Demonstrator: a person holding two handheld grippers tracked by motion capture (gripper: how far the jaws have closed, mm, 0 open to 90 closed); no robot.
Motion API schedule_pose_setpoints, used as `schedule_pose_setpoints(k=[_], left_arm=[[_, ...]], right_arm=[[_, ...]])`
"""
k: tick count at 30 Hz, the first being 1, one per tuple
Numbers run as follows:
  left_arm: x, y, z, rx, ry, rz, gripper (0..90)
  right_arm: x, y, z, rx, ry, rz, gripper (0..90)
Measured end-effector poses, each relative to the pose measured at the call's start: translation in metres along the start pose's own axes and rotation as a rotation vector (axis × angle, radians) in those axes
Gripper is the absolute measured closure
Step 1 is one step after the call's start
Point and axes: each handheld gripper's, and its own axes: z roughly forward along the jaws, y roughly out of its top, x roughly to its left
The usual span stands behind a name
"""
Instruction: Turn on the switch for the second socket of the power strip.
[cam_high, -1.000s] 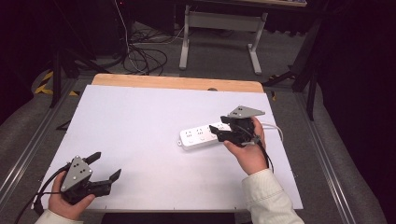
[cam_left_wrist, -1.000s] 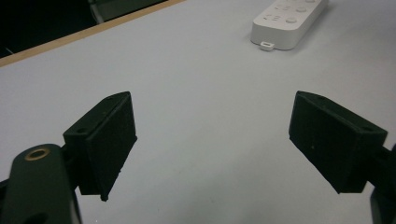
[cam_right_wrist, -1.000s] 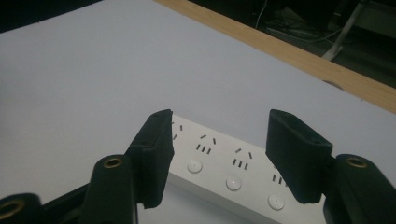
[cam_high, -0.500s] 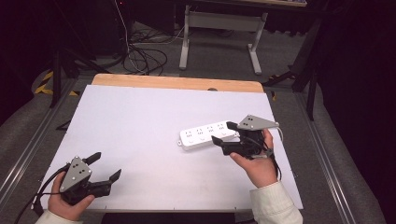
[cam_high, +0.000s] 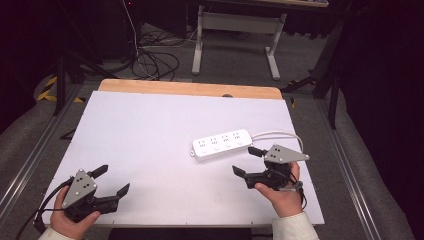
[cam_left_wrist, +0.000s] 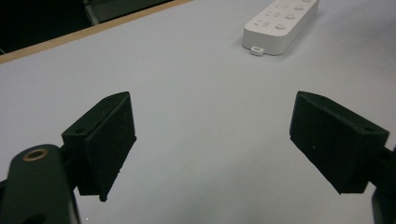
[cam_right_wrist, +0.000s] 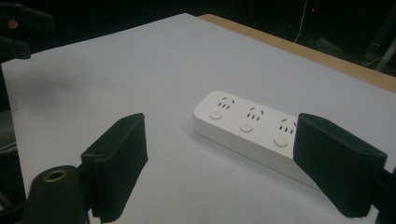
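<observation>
A white plastic power strip (cam_high: 222, 144) with a row of sockets and buttons lies flat on the white rectangular surface (cam_high: 150, 125), right of centre. The right gripper (cam_high: 248, 161), jaws spread wide and empty, sits at about 5 o'clock from it, just beside. The left gripper (cam_high: 111, 179), also wide and empty, rests at 7 o'clock, well apart.

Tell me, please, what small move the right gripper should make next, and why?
Probably ease the right gripper forward toward the power strip: its fingers are spread wide and hold nothing, and the strip lies just ahead of them on the table, untouched.
</observation>
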Motion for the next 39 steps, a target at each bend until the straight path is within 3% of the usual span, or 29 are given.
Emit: schedule_pose_setpoints(k=[17, 21, 24, 27, 32, 39], left_arm=[[0.0, -0.002, -0.001, 0.003, 0.004, 0.012, 13.7], [0.0, -0.003, -0.001, 0.004, 0.0, 0.003, 13.6], [0.0, -0.004, -0.001, 0.006, -0.003, 0.019, 13.6], [0.001, -0.006, 0.0, 0.003, 0.0, 0.021, 13.6], [0.004, -0.012, 0.001, -0.001, -0.006, -0.006, 13.6], [0.004, -0.013, 0.002, 0.017, -0.001, 0.002, 13.6]], right_arm=[[-0.001, -0.047, 0.003, 0.049, 0.018, -0.025, 17.6], [0.002, -0.061, 0.007, 0.079, 0.017, -0.009, 17.7], [0.002, -0.066, 0.007, 0.087, 0.022, 0.001, 17.5], [0.001, -0.075, 0.009, 0.082, 0.055, 0.037, 14.9], [0.002, -0.085, 0.01, 0.116, 0.048, 0.056, 14.5], [0.002, -0.093, 0.01, 0.173, 0.021, 0.055, 14.6]])
